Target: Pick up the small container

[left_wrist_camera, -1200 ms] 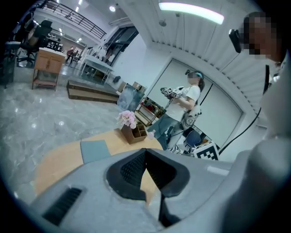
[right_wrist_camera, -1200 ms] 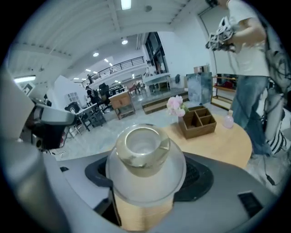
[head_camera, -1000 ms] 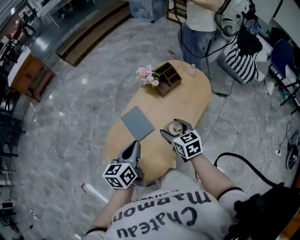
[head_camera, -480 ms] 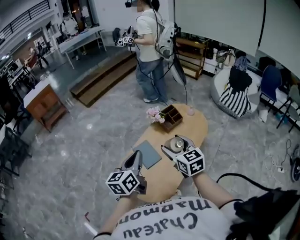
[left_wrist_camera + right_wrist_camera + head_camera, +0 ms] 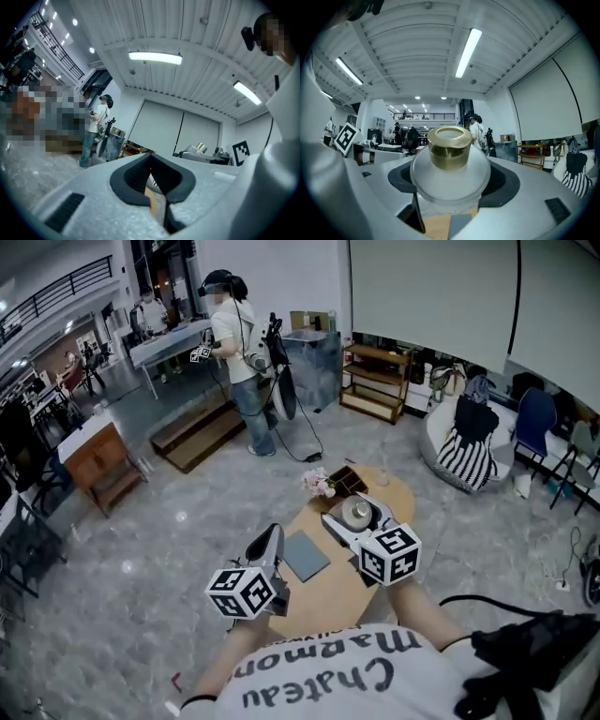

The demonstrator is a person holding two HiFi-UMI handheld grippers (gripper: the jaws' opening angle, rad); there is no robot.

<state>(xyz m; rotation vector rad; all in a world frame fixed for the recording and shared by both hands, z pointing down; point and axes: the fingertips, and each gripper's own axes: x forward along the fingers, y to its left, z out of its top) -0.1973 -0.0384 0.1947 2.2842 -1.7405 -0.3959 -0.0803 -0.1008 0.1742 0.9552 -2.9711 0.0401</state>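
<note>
While the right gripper [image 5: 359, 524] clasps the small frosted container with a round gold cap [image 5: 450, 161] by its body above the oval wooden table [image 5: 328, 601], the left gripper [image 5: 266, 547] hangs alongside, jaws pressed together on nothing. A firm, even squeeze and an upright carry should stop the smooth body slipping.

At the frame's centre the right gripper [image 5: 452, 185] has its fingers [image 5: 511, 183] clamped on the small container [image 5: 450, 176], a frosted jar with a gold cap [image 5: 450, 146]. Tan tabletop [image 5: 437, 228] shows just below it, at the bottom edge.
</note>
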